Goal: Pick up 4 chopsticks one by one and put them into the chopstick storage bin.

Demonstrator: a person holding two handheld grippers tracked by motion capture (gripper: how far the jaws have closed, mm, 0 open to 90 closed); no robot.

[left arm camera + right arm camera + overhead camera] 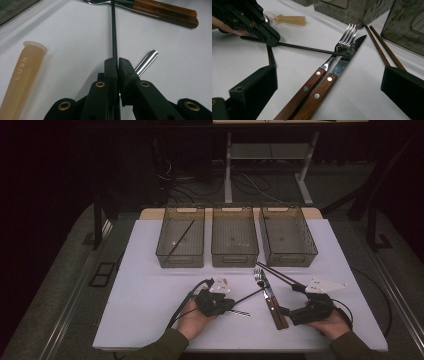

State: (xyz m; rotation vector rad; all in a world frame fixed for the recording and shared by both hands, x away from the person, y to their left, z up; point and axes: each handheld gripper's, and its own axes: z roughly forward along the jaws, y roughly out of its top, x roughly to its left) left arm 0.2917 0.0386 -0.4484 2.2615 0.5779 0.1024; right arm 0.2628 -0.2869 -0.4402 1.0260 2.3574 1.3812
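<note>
Left fingers [117, 62] clamping black chopstick [113, 30], tip on fork [342, 42]

black chopstick [114, 30] | brown-handled fork [329, 62] | brown-handled knife [342, 65] | white table [150, 285]

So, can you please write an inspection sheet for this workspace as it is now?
Surface: white table, no spills seen.
Job's things: black chopstick, far tip resting on fork and knife.
Clutter: brown chopstick pair; beige handle; three bins, the left one holding a black stick.
Grippers: left gripper shut on black chopstick; right gripper open, holding nothing.
Cables: trailing from each gripper.
Surroundings: dark floor, cables.
</note>
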